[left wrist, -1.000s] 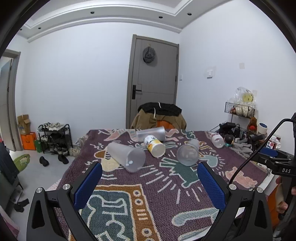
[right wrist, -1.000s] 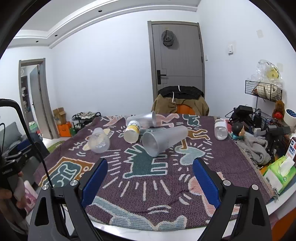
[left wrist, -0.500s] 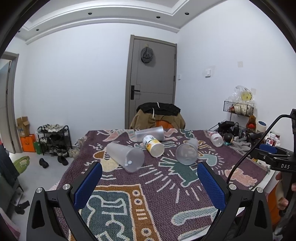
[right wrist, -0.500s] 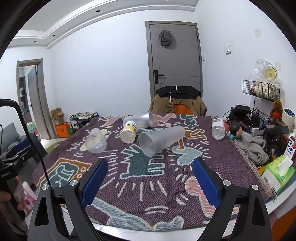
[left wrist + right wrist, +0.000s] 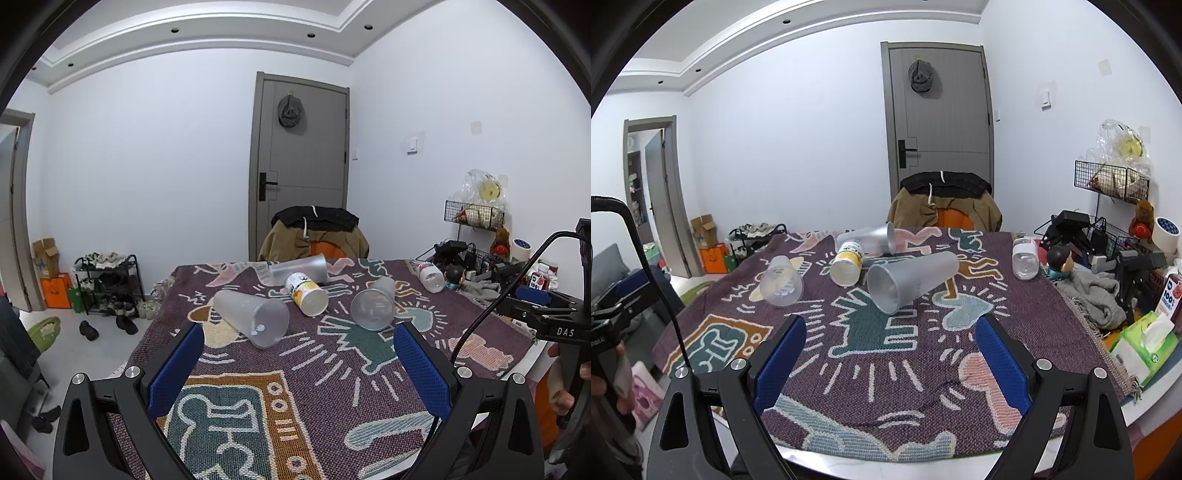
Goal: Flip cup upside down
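Observation:
Several cups lie on their sides on a patterned purple cloth [image 5: 332, 387]. In the left wrist view a frosted cup [image 5: 251, 317] lies left, a white and yellow printed cup [image 5: 306, 293] in the middle, a small clear cup [image 5: 373, 304] right, and another frosted cup [image 5: 299, 267] behind. In the right wrist view the tall frosted cup [image 5: 908, 280] lies at centre, the small clear cup [image 5: 783, 282] left, the printed cup [image 5: 847, 264] between. My left gripper [image 5: 297, 354] and right gripper [image 5: 890, 345] are both open and empty, above the near part of the cloth.
A clear bottle [image 5: 1025, 258] lies at the cloth's right edge. Clutter, a grey cloth [image 5: 1093, 295] and a tissue pack [image 5: 1145, 343] crowd the right side. A chair with jackets [image 5: 945, 206] stands behind the table. A shoe rack [image 5: 107, 280] stands on the floor at left.
Both views have shifted slightly; the cups sit a little higher and nearer in frame. Nothing on the table has moved and both grippers stay open.

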`<control>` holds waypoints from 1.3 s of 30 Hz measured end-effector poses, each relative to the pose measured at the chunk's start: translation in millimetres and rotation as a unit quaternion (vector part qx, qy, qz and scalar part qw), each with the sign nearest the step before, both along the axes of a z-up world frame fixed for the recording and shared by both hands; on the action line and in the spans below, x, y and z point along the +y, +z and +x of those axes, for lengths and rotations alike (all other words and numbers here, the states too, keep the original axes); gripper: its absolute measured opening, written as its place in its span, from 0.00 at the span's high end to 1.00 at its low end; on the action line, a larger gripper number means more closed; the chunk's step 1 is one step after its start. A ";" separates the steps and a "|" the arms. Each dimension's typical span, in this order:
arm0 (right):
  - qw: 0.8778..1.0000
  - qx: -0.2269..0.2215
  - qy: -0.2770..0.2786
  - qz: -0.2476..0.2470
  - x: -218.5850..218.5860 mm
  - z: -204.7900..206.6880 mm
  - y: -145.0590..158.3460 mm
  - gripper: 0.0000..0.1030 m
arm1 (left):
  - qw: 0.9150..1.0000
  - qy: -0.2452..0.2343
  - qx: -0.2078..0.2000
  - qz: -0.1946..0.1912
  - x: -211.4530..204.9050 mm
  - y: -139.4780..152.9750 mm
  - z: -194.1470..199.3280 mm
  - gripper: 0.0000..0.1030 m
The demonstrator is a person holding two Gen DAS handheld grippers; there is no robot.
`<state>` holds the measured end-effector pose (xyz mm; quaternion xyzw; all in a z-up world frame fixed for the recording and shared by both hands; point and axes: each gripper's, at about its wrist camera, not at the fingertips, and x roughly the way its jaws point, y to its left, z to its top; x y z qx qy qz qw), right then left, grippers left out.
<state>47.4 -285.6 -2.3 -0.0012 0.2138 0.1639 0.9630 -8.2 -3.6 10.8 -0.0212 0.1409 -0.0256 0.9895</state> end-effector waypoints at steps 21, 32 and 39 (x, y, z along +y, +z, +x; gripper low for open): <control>1.000 -0.005 -0.003 -0.002 -3.4 -2.1 2.7 0.10 | 1.000 0.004 -0.001 0.001 6.0 7.9 -1.9 0.00; 1.000 -0.005 -0.003 -0.008 -1.1 -0.3 2.9 0.10 | 1.000 0.004 0.003 -0.002 9.0 5.8 -1.6 0.00; 1.000 0.003 -0.002 -0.008 -0.9 8.1 4.0 0.10 | 1.000 0.005 0.005 0.007 12.0 5.4 0.9 0.00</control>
